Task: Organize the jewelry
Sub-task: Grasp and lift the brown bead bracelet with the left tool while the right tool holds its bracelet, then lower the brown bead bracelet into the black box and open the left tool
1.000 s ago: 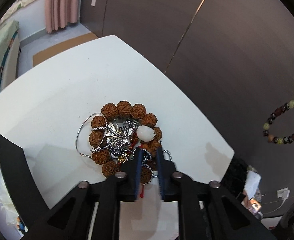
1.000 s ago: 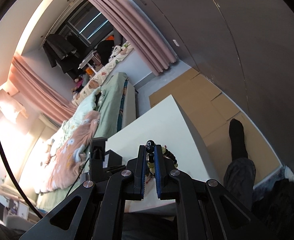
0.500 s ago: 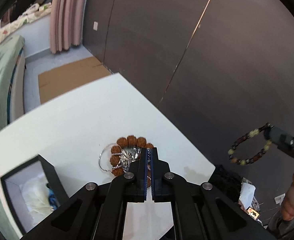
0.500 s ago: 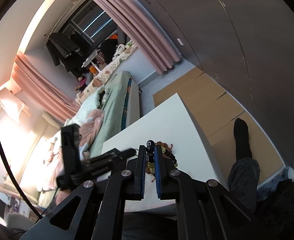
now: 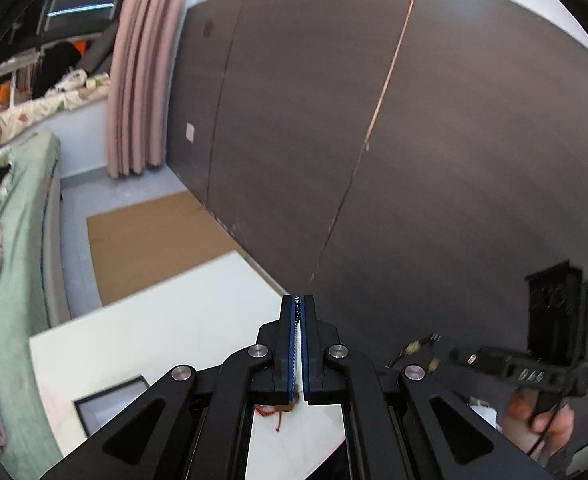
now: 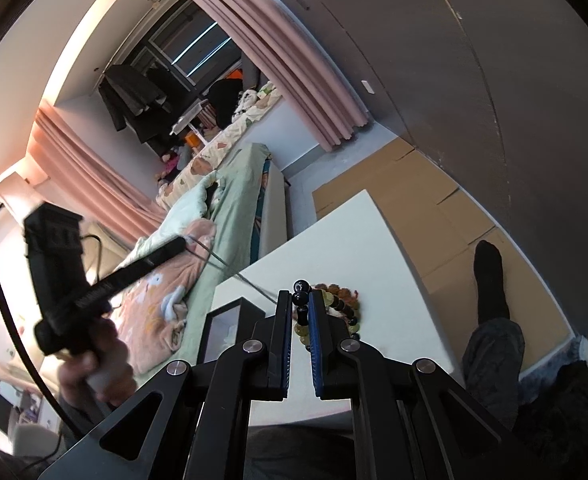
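Left claw (image 5: 298, 306) is clamped tight on a thin silver chain (image 6: 250, 280), raised above the white worktop (image 5: 166, 320). Right claw (image 6: 301, 308) pinches a dark-and-yellow beaded bracelet (image 6: 333, 304). The black box (image 6: 230, 320) at the worktop's near left shows a white lining.

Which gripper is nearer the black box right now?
Left. The left gripper, shut on a thin chain, is above the black box; the right gripper is farther away.

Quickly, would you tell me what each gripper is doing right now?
Left gripper: shut on a thin silver chain.
Right gripper: shut on a beaded bracelet.
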`<state>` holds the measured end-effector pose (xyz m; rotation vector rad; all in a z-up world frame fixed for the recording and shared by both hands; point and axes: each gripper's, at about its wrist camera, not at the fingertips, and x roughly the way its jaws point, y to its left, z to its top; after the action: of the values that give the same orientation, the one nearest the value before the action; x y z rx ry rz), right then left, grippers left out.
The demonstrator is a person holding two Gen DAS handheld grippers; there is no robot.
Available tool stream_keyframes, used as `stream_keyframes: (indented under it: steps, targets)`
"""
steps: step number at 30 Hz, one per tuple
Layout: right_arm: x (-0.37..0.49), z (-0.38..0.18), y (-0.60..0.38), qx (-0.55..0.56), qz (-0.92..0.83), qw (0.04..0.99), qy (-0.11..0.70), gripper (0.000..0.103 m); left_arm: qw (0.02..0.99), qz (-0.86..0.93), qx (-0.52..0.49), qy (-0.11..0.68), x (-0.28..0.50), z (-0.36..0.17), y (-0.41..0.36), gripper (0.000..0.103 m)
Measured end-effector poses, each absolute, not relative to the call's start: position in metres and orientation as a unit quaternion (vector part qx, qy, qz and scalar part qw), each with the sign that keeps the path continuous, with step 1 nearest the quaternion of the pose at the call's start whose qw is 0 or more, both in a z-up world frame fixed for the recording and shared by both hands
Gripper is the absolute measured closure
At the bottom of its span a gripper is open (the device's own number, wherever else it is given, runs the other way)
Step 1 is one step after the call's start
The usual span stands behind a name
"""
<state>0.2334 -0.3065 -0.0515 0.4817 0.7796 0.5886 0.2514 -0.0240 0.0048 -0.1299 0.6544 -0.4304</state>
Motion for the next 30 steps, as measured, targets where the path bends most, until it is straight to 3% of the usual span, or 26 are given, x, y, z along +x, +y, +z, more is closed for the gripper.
stream_keyframes:
  steps: [9, 30]
  targets:
    - [0.228, -0.046, -0.296, 0.225, 0.287, 0.855, 0.369, 0.093, 0.945, -0.191, -0.076, 0.256, 0.230, 0.054, 0.005, 0.102]
    - [0.238, -0.049, -0.251, 0.209, 0.319, 0.842, 0.381, 0.093, 0.966, -0.118, -0.087, 0.213, 0.207, 0.080, 0.080, 0.102]
